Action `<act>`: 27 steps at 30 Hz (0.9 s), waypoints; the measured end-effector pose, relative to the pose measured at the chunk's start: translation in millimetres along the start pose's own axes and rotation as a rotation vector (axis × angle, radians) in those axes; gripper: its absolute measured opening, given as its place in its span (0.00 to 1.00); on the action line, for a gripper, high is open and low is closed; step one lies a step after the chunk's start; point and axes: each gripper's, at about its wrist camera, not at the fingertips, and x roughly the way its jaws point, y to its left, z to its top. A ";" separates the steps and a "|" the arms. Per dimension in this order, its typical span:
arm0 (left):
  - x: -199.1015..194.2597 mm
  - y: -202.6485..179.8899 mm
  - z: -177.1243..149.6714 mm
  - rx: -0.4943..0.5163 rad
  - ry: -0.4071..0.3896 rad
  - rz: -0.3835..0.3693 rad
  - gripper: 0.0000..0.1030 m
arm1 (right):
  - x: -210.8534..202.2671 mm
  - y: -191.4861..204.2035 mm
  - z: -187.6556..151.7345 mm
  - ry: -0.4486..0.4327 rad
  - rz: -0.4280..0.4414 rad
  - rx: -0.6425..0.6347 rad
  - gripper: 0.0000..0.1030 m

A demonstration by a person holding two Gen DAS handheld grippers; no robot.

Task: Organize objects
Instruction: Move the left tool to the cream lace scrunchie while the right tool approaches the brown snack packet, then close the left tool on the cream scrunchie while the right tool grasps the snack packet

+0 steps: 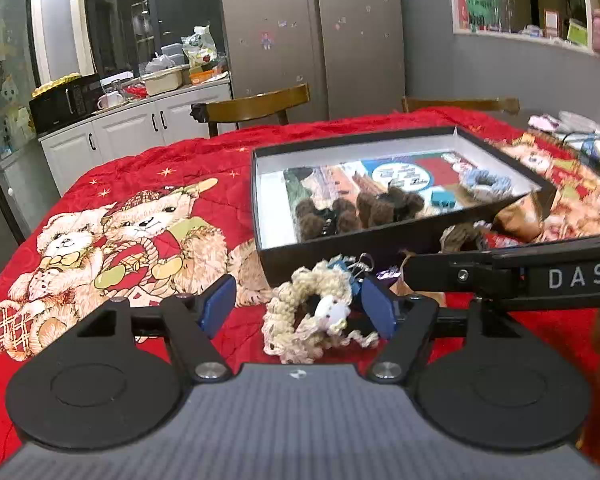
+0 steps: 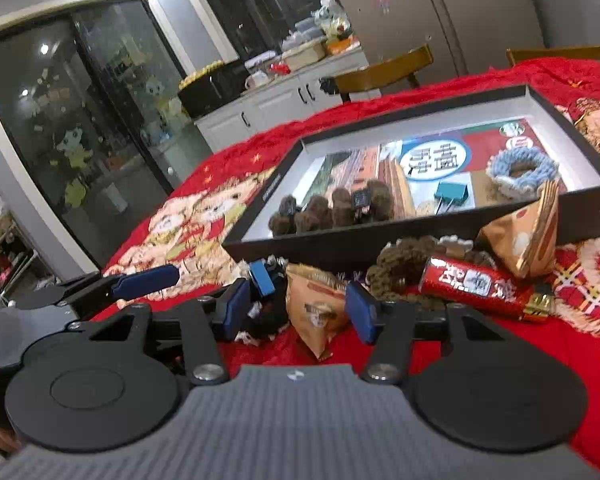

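Observation:
My left gripper [image 1: 298,308] stands open around a cream crocheted scrunchie [image 1: 288,300] with a small white doll face, lying on the red cloth in front of the black box [image 1: 340,256]. Its right pad is against the scrunchie and its left pad is well apart. My right gripper [image 2: 298,312] is open around a gold snack packet [image 2: 316,312]; a blue binder clip [image 2: 262,278] lies by its left pad. Inside the box [image 2: 340,246] are brown fuzzy hair pieces [image 2: 332,208], a blue scrunchie [image 2: 520,172] and a teal clip [image 2: 452,192].
A brown scrunchie [image 2: 404,264], a red packet [image 2: 472,284] and a second gold packet [image 2: 528,236] lie against the box's front. The teddy-bear red cloth [image 1: 140,184] covers the table. Wooden chairs [image 1: 256,106] stand at the far edge. Loose items [image 1: 588,140] sit far right.

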 end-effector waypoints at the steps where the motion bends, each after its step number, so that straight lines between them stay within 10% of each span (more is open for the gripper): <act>1: 3.2 0.4 -1.7 -0.002 0.007 0.001 0.67 | 2.1 -0.7 -0.2 0.011 0.009 0.006 0.56; 9: 19.6 -2.5 -11.8 -0.018 0.069 0.011 0.37 | 14.8 -6.5 -7.4 0.075 0.000 0.038 0.56; 27: 15.3 3.3 -10.3 -0.098 0.070 0.037 0.24 | 27.6 -10.4 -7.1 0.025 0.027 0.067 0.56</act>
